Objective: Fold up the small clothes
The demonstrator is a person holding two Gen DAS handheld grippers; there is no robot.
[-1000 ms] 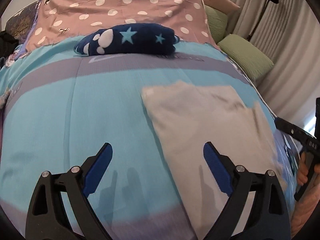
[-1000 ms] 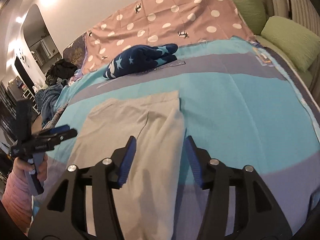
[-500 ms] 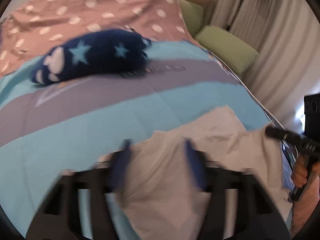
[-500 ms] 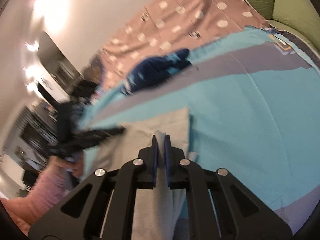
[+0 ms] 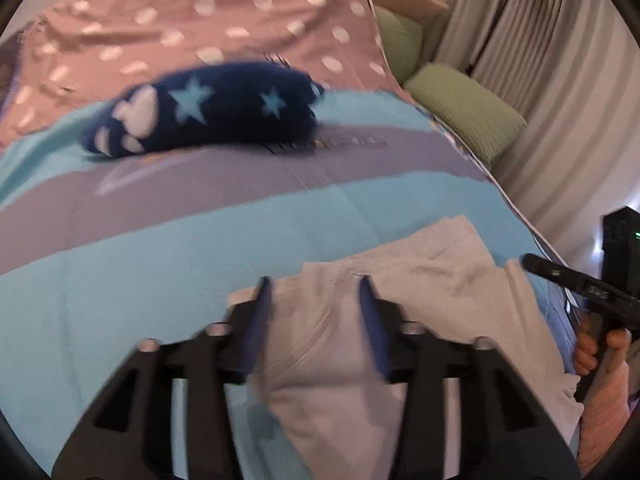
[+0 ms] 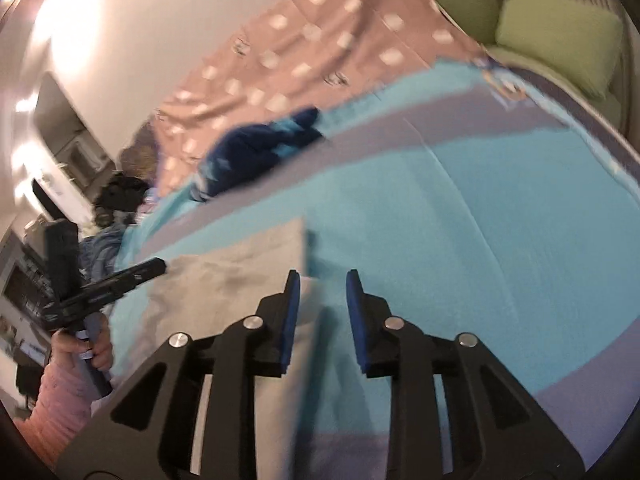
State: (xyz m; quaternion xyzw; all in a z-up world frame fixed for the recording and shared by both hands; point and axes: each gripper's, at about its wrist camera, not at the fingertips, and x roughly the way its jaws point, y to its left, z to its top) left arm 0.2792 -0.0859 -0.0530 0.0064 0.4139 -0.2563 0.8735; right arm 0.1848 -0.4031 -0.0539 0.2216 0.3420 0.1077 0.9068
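Observation:
A light grey garment (image 5: 440, 280) lies on the turquoise and purple bed cover (image 5: 120, 300), its hem bunched up near me. My left gripper (image 5: 316, 284) stands over it with jaws opening; loose grey cloth fills the gap between the blue pads. In the right wrist view the garment (image 6: 240, 264) is left of centre. My right gripper (image 6: 320, 280) is at its right edge, jaws opening, with the cloth edge by the left pad and bare sheet in the gap. Each view shows the other gripper's black body (image 5: 576, 284) (image 6: 112, 284) in a hand.
A navy bundle with stars (image 5: 208, 108) (image 6: 256, 148) rests further back on the bed. Behind it spreads a pink dotted blanket (image 5: 200, 20). Green pillows (image 5: 464, 108) (image 6: 556, 28) and curtains (image 5: 540, 80) line the right side. A dark room opens at the left.
Both grippers stood wide over the flat garment, then closed on its cloth half a second ago. Now both have parted again, and the garment's near part lies bunched.

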